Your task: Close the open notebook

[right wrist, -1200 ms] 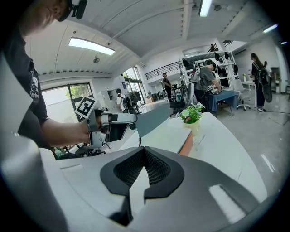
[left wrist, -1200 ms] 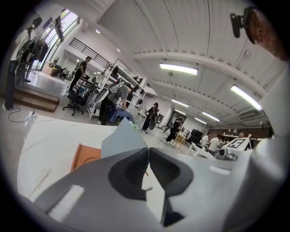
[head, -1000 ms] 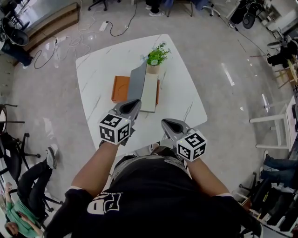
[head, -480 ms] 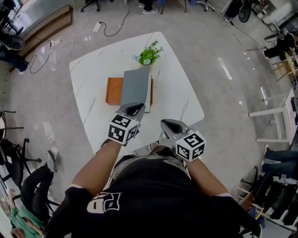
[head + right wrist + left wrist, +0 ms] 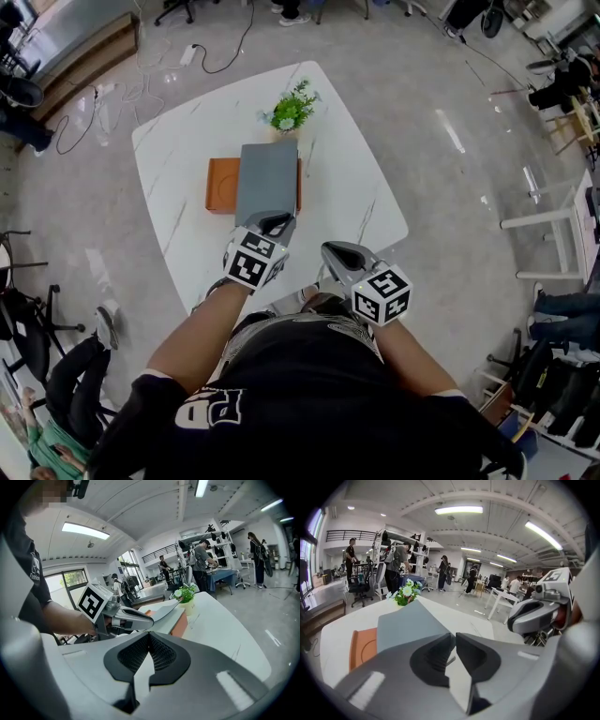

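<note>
The notebook (image 5: 267, 178) lies on the white table (image 5: 352, 178) with its grey cover (image 5: 405, 625) folded over the pages. In the right gripper view the cover's free edge (image 5: 166, 610) still arches slightly above the white pages (image 5: 164, 621). My left gripper (image 5: 277, 221) sits at the notebook's near edge, jaws shut on the cover's near corner (image 5: 453, 637). My right gripper (image 5: 333, 251) hangs over the table's near edge to the right, apart from the notebook, shut with nothing between its jaws (image 5: 149, 637).
An orange tray (image 5: 221, 185) lies under the notebook and sticks out to its left. A small potted plant (image 5: 292, 108) stands just beyond the notebook's far edge. Office chairs, cables and people stand around the table on the floor.
The grey cover stood upright a second ago and has swung over to the right, down onto the pages. My left gripper moved right with it. The right gripper barely moved.
</note>
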